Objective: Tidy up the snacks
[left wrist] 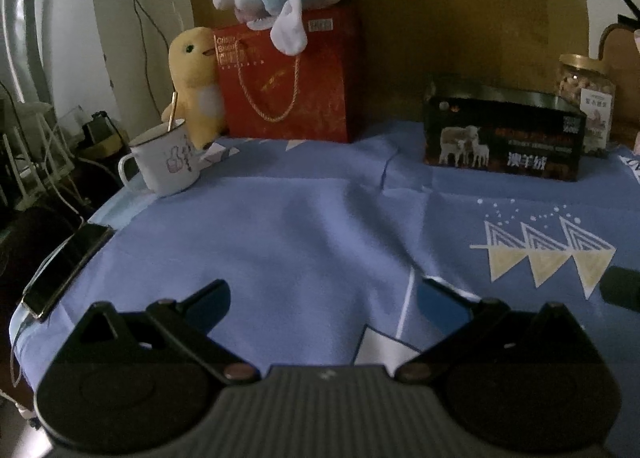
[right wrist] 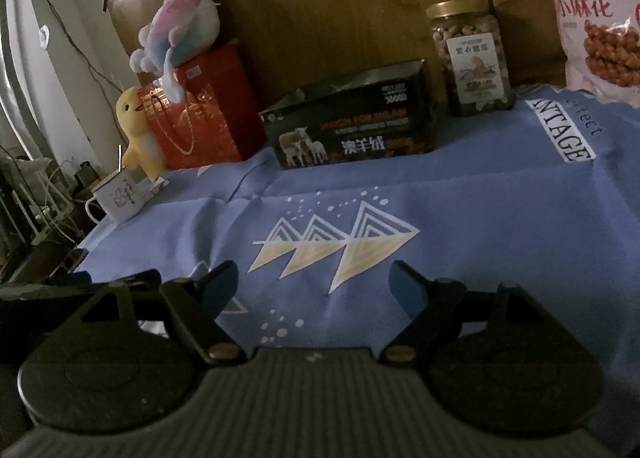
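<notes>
Two rigid grippers, left gripper and right gripper, gape over seemingly soft cloth.

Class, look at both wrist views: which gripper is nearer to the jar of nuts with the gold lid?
Right. The right gripper faces the jar of nuts ahead and slightly right; the left gripper sees that jar far off at its right edge, smaller.

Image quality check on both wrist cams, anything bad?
Left wrist: dim, underexposed; fisheye bends the blue cloth; text on the black box is soft. Right wrist: equally dark, the snack bag is brightest, and its print and the jar label are blurry.
</notes>
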Demonstrator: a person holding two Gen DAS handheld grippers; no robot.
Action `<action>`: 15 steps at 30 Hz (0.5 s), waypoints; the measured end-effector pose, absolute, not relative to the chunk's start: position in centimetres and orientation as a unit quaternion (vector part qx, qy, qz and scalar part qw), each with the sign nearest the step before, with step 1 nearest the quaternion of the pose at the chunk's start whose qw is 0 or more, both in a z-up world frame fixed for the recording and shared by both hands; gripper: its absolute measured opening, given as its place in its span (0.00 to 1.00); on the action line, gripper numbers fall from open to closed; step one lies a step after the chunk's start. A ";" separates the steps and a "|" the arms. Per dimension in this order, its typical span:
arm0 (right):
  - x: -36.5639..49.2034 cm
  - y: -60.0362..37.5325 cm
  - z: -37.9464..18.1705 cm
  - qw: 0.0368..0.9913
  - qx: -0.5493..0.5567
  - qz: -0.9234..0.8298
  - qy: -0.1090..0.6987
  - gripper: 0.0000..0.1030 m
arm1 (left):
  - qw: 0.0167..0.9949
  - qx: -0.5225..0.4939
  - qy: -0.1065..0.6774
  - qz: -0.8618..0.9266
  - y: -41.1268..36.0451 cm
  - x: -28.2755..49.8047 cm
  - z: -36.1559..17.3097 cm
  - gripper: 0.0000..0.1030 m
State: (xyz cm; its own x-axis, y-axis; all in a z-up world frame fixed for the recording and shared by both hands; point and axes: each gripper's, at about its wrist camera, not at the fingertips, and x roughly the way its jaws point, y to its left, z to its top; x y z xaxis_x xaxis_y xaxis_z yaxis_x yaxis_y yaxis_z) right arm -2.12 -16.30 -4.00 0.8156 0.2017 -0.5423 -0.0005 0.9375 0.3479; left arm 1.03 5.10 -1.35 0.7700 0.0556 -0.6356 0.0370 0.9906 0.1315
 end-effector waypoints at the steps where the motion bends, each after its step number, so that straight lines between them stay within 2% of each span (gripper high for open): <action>1: -2.1 -16.3 -4.0 0.937 0.168 0.054 0.300 0.82 | 0.938 0.067 0.339 0.002 5.1 1.0 -1.3 1.00; 15: -2.9 -16.1 -3.7 0.942 0.158 0.047 0.291 0.82 | 0.927 0.053 0.367 -0.054 3.8 0.5 -1.2 1.00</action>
